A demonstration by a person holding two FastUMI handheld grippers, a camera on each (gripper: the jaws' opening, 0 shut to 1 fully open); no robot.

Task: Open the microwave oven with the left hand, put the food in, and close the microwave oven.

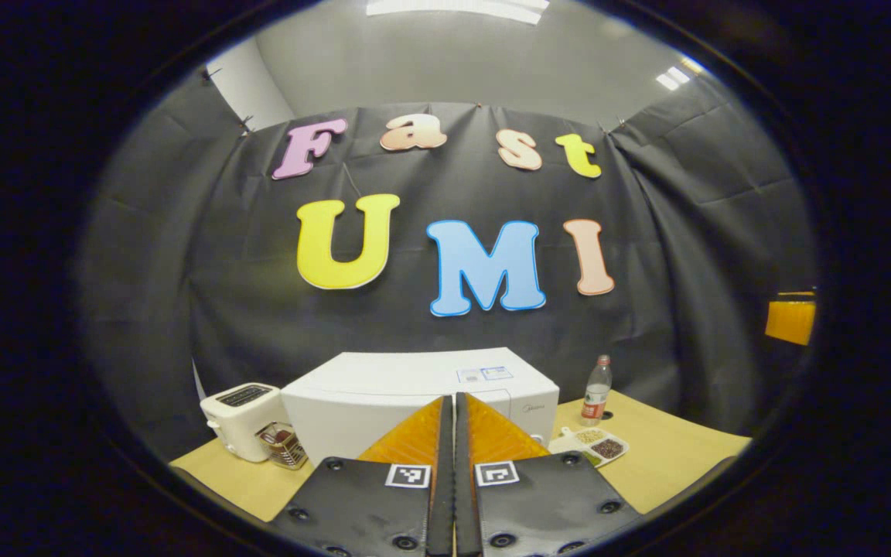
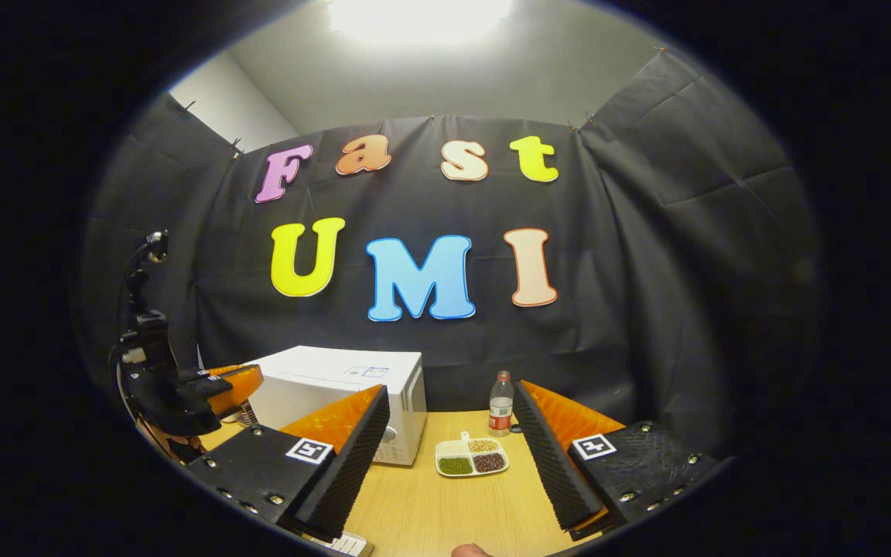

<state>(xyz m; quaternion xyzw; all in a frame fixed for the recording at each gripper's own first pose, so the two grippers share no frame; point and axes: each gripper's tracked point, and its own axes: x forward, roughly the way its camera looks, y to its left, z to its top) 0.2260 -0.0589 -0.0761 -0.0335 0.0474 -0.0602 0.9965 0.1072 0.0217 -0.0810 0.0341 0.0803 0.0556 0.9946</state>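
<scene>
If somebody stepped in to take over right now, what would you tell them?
Left gripper: shut, empty, held in front of the microwave.
Right gripper: open, empty, above the table.
The food tray sits on the table right of the microwave, with a bottle behind it.
Done: nothing; the microwave door looks closed.
Left: open the door with the left gripper, put the tray in, close it.

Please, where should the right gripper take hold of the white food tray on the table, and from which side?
Probably the near rim of the food tray, coming from the front with the open right gripper. The tray lies flat and low on the table, so its thin edge seems the only part the fingers can pinch. The microwave stands at its left.
</scene>
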